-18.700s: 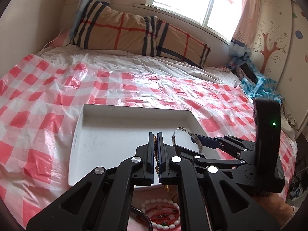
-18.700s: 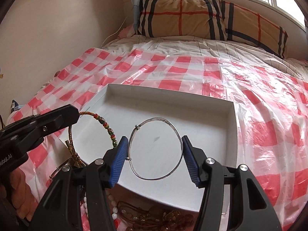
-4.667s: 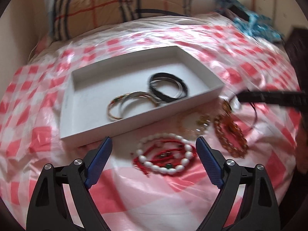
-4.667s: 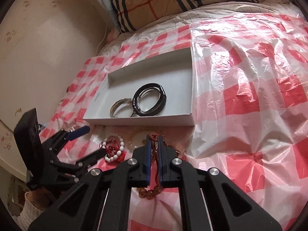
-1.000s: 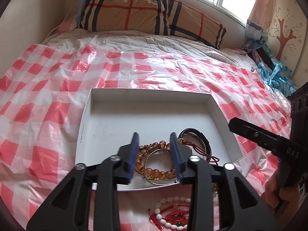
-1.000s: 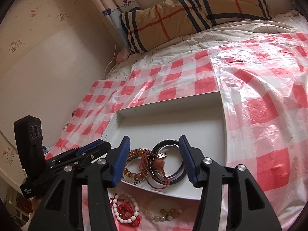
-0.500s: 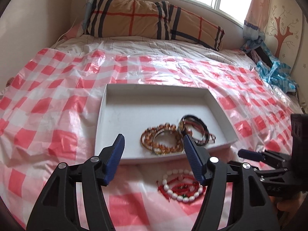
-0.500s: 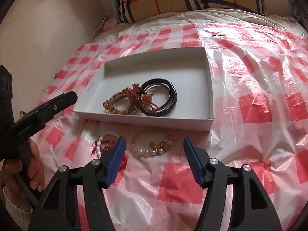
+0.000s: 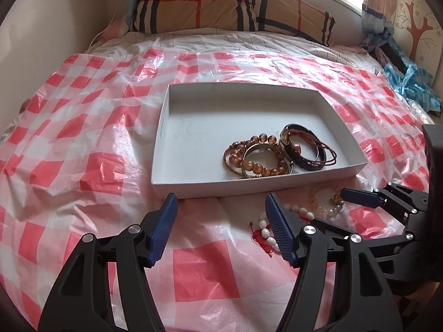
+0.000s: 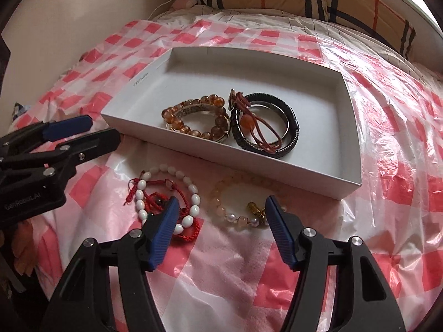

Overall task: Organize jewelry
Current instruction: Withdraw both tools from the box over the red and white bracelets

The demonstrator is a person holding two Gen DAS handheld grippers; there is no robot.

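Note:
A white tray [image 9: 249, 186] [image 10: 249, 166] lies on the checked bed cover. It holds an amber bead bracelet [image 9: 250, 164] [image 10: 177, 121], a black bangle [image 9: 301, 163] [image 10: 293, 121] and a red cord piece. In front of the tray lie a white bead bracelet with red cord [image 10: 193, 199] [image 9: 264, 232] and a pale pink bead bracelet [image 10: 238, 218] [image 9: 318, 196]. My left gripper [image 9: 220, 202] is open and empty, just short of the tray's front wall. My right gripper [image 10: 221, 202] is open and empty, low over the two loose bracelets.
A red and white plastic sheet [image 9: 83, 138] covers the bed. A striped pillow [image 9: 221, 5] lies at the head under the window, and a wall runs along the left. Blue cloth [image 9: 409, 80] is bunched at the far right. A hand [image 10: 25, 238] holds the left gripper.
My left gripper let go of the amber bracelet, which now lies in the tray, and drew back with wider jaws. My right gripper also left the tray and dropped over the loose bracelets.

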